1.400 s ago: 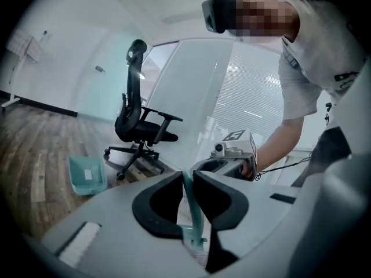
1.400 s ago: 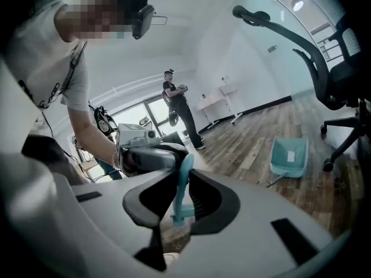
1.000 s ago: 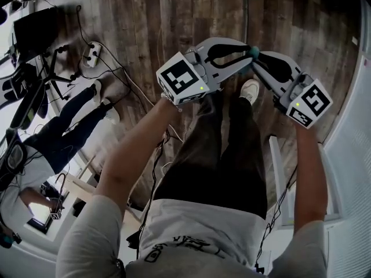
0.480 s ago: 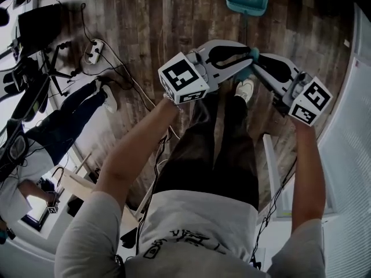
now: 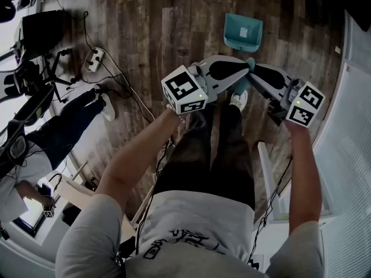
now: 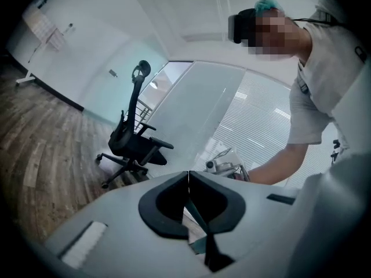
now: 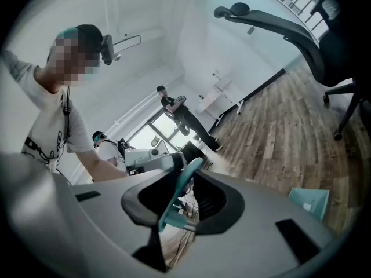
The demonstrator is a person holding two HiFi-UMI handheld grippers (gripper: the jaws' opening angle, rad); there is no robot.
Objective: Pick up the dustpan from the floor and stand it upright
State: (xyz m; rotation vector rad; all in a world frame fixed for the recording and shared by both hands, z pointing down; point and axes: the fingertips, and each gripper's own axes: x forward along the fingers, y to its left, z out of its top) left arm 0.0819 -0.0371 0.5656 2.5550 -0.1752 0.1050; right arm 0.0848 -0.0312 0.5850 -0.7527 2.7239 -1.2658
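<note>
Two grippers on one spot: you have the left gripper (image 6: 188,177) and the right gripper (image 7: 185,172) nose to nose at the top of the dustpan (image 5: 243,32), L from one side, R from the other. My guess at the reason: w/ a long handle (image 5: 248,66), steadying the top end keeps the pan below from tipping.

Where it is: the teal pan sits down on the wood floor (image 5: 145,28), just ahead of your shoe (image 5: 237,100), w/ the handle coming up from it toward your hands. From the head view it looks at or near upright, so I'd call the task nearly done. I can't tell if it would balance w/o you.

Fingers:
- **L:** clenched, tips meeting. Only a teal sliver shows low in the opening behind them, so I can't confirm they pinch anything.
- **R:** they have just been easing apart, w/ the teal handle end slanting btwn them. At the tips it looks to touch both pads, so I read a light hold, not a release.

Letting go one side at a time makes sense here: if the pan leans, the other hand is right there.

Counts:
- 1 dustpan w/ 1 handle
- 2 grippers, 2 marker cubes (image 5: 184,89) (one per gripper)
- 1 power strip (image 5: 93,55) w/ cables, on the floor at head-view left
- 1 office chair (image 6: 132,143) in the left gripper view
- 1 bystander (image 5: 69,123) w/ legs stretched out at the left
</note>
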